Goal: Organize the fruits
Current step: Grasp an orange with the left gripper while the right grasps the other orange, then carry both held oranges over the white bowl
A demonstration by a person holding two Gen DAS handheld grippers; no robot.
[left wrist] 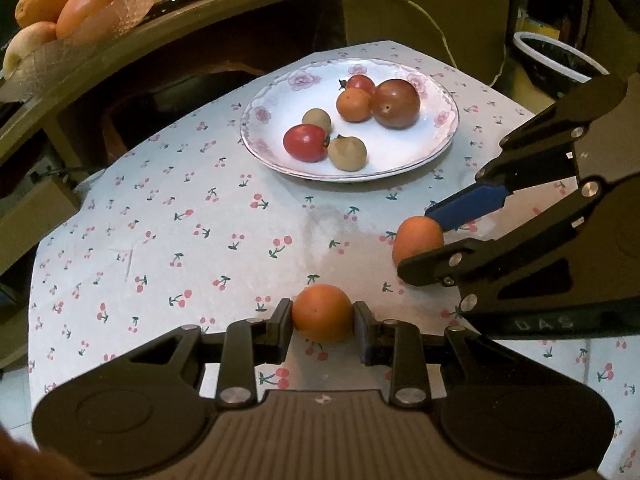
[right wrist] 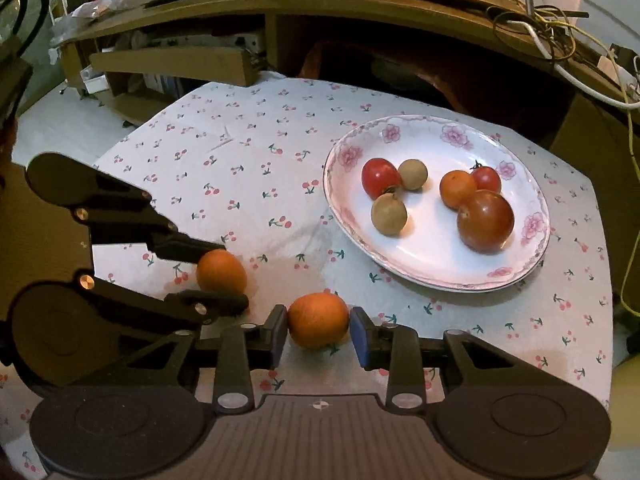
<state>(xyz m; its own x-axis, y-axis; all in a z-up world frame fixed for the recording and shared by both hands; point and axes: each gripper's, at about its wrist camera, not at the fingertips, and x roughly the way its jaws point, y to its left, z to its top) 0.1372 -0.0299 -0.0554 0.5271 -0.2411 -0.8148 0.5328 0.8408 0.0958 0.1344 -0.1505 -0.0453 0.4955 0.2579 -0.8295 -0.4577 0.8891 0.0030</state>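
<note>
Two small oranges lie on the cherry-print cloth. My left gripper [left wrist: 322, 320] is shut on one orange [left wrist: 322, 313], pads touching both its sides. My right gripper [right wrist: 319, 325] is around the other orange [right wrist: 318, 320], with its pads at the orange's sides; it looks shut on it. In the left wrist view the right gripper [left wrist: 420, 240] shows at the right around its orange [left wrist: 416, 238]. In the right wrist view the left gripper [right wrist: 222, 272] shows at the left around its orange [right wrist: 221, 271]. A floral plate [left wrist: 400, 168] [right wrist: 432, 276] holds several small fruits.
On the plate are red tomatoes [left wrist: 305, 142], a small orange [left wrist: 353, 105], a large dark tomato [left wrist: 396, 103] and two brown longans [left wrist: 347, 153]. A wooden desk [left wrist: 132, 40] with cables and larger fruit stands behind. A bin [left wrist: 560, 60] is at the far right.
</note>
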